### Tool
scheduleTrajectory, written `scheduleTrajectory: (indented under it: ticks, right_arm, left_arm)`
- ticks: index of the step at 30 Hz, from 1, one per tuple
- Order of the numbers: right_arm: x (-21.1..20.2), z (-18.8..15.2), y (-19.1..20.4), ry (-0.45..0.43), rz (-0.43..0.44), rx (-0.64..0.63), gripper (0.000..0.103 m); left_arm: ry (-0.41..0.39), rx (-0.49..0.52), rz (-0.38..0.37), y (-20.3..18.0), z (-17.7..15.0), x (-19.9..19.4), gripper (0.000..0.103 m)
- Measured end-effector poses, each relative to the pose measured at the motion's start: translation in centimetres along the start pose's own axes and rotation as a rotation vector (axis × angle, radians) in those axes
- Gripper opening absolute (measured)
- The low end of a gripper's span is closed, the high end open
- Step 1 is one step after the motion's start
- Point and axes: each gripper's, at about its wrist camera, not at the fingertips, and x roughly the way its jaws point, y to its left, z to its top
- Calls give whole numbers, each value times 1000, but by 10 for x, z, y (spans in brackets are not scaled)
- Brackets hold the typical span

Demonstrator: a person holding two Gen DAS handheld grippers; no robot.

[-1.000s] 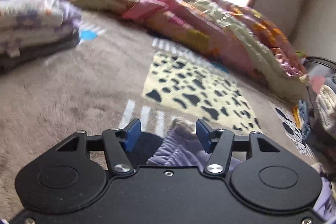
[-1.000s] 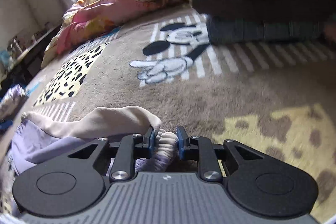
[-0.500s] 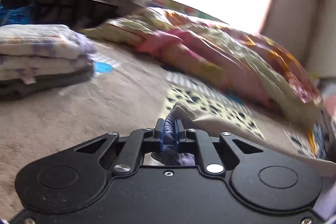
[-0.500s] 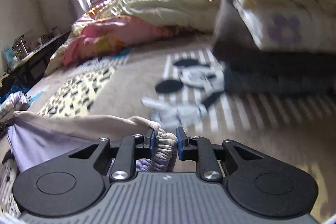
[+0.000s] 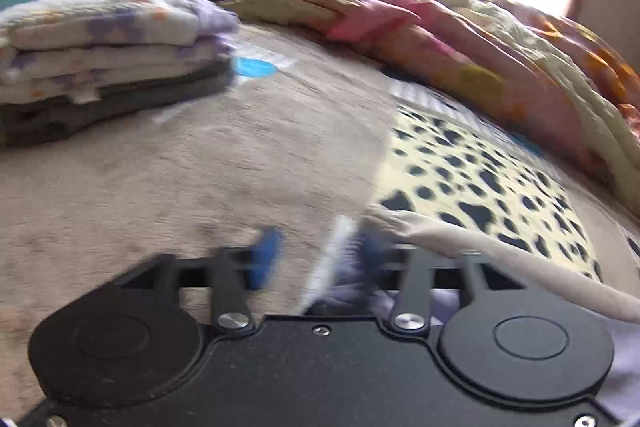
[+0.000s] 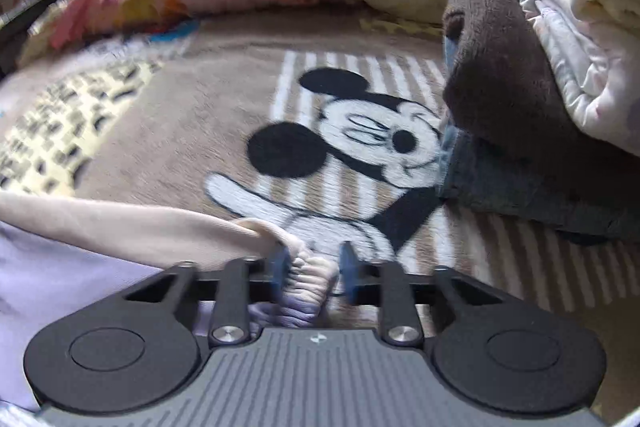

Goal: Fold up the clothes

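Observation:
A lavender garment with a beige waistband (image 6: pixel 132 231) lies on the brown blanket. In the right wrist view my right gripper (image 6: pixel 314 269) has its blue pads apart, with the bunched waistband end (image 6: pixel 308 281) lying loose between them. In the left wrist view my left gripper (image 5: pixel 320 257) is open, its blue pads wide apart; the garment's other end (image 5: pixel 480 251) lies under and beside its right finger. The image is motion-blurred.
A stack of folded clothes (image 5: pixel 104 39) sits at the left in the left wrist view, and shows at the right in the right wrist view (image 6: pixel 540 75). A crumpled colourful quilt (image 5: pixel 460 27) runs along the far side. The blanket (image 6: pixel 360 147) bears a cartoon mouse.
Both grippers came down toward the blanket. The left gripper, shut on the garment half a second ago, has opened wide. The right gripper's pads have spread and loosened on the waistband.

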Motion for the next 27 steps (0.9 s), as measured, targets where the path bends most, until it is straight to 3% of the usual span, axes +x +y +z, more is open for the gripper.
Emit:
scheduleTrajectory:
  ticks: [5, 9, 11, 14, 19, 23, 27]
  right_arm:
    - [-30, -5, -20, -83, 42, 93, 52]
    - [-74, -30, -26, -153, 36, 66, 59]
    - [-88, -41, -34, -152, 14, 49, 61]
    - [-105, -51, -60, -125, 14, 121, 61]
    - [-159, -102, -58, -82, 155, 86, 61]
    - [-202, -167, -40, -34, 312, 20, 65]
    - [-235, -217, -8, 10, 384, -146, 67]
  left_arm:
    - [-29, 31, 60, 7, 1, -17, 50]
    - [-66, 40, 24, 2, 1, -39, 50]
    - [-64, 44, -5, -4, -4, -52, 50]
    - [-47, 29, -67, -16, -19, -79, 50]
    - [-20, 110, -176, -52, -47, -124, 53]
    - [37, 135, -238, -73, -88, -157, 55]
    - [119, 144, -296, -86, -130, -185, 55]
